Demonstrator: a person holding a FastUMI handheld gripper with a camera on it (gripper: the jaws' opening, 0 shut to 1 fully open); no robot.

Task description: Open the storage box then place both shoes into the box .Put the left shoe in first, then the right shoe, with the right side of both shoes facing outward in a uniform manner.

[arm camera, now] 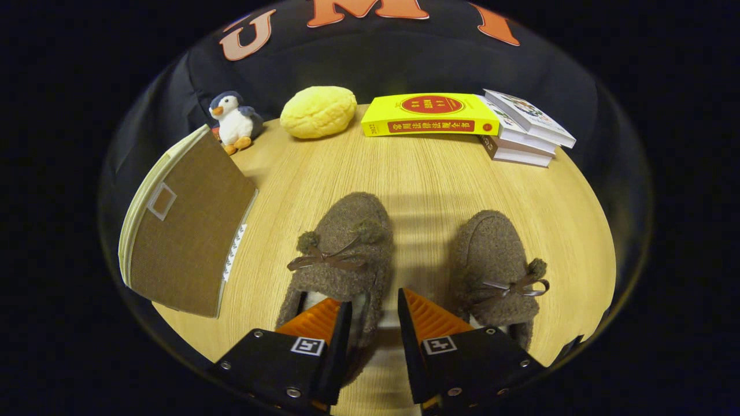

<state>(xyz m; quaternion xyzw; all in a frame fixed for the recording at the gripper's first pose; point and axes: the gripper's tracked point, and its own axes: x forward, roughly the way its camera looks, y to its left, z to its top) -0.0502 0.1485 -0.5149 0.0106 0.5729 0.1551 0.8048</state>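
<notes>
Two brown fuzzy shoes with thin ribbon bows lie on the wooden table [428,185], toes pointing away from me. My gripper [374,315] is at the heel end of the left-hand shoe [341,254]. One finger [318,320] sits in that shoe's opening and the other finger [428,318] is outside it, so the shoe's right side wall stands between them. A thin gap shows beside the outer finger, and the gripper is open. The right-hand shoe [494,266] lies just right of the fingers. The storage box [185,231], brown fabric with a cream edge, stands to the left of the shoes.
At the back of the table sit a plush penguin [234,121], a yellow bun-shaped toy [318,111], a yellow book [430,114] and a stack of books [523,130]. Bare tabletop lies between the shoes and these things.
</notes>
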